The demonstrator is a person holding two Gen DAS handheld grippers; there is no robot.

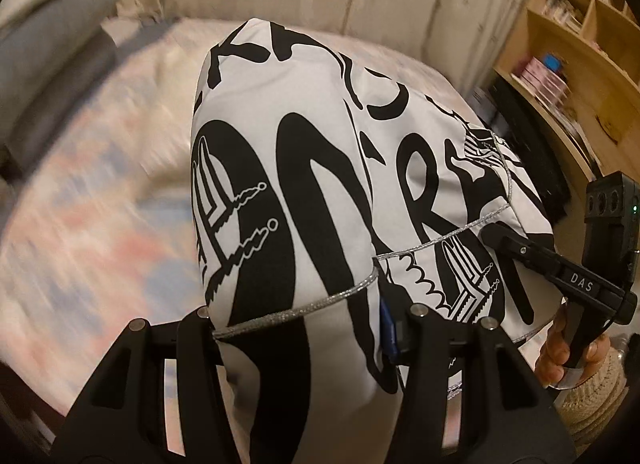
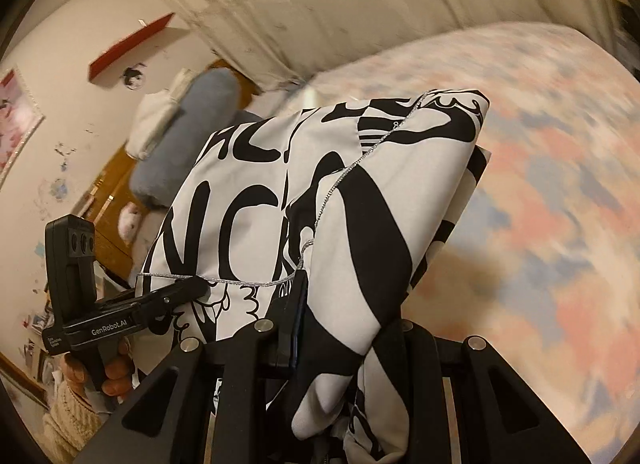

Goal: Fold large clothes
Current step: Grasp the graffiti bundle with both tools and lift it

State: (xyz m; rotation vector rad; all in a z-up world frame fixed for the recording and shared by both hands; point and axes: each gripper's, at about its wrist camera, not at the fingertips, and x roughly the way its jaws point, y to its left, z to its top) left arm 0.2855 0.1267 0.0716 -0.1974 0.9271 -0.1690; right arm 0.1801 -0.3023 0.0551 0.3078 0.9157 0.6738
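You held the black-and-white printed garment [image 1: 320, 168] lifted above the bed [image 1: 100, 192], bunched into a thick hanging bundle between your two tools. Your left tool [image 1: 308, 328] was clenched on the silver-trimmed edge of the garment, cloth pinched between its fingers. Your right tool [image 2: 332, 328] gripped another gathered fold, the fabric spilling down past its fingers. In the left wrist view your right hand [image 1: 560, 348] showed at the far side; in the right wrist view your left hand [image 2: 108, 368] did. A grey bolster [image 2: 188, 136] lay at the head of the bed.
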